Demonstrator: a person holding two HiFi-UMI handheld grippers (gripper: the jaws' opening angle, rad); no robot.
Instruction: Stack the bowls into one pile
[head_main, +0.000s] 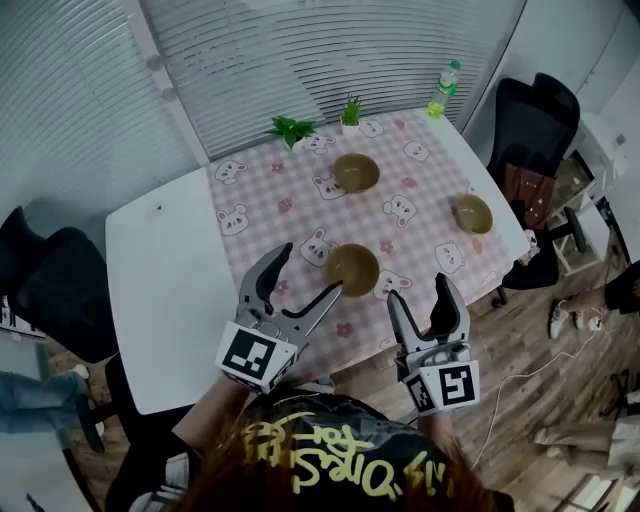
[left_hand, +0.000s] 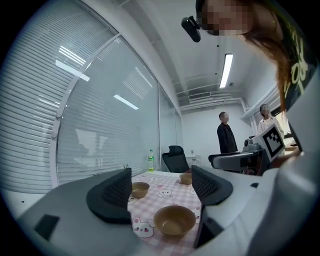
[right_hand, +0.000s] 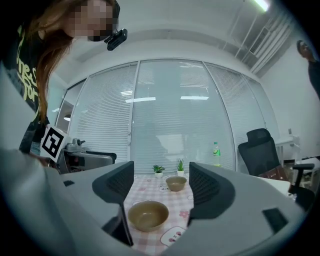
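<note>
Three brown bowls stand apart on the pink bear-print cloth (head_main: 300, 205): a near bowl (head_main: 352, 268), a far bowl (head_main: 356, 172) and a right bowl (head_main: 473, 213). My left gripper (head_main: 308, 270) hovers open just left of the near bowl, empty. Open and empty too, my right gripper (head_main: 420, 290) hangs at the table's front edge, right of that bowl. In the left gripper view the near bowl (left_hand: 174, 220) lies low between the jaws of the left gripper (left_hand: 162, 187). The right gripper (right_hand: 161, 185) frames the near bowl (right_hand: 148, 215) and the far bowl (right_hand: 176, 183).
A green-capped bottle (head_main: 444, 90) and two small potted plants (head_main: 292, 129) (head_main: 350, 112) stand along the far edge. The white table (head_main: 160, 290) shows bare at the left. Black chairs (head_main: 535, 120) (head_main: 50, 290) flank it. Two people (left_hand: 226, 132) stand in the background.
</note>
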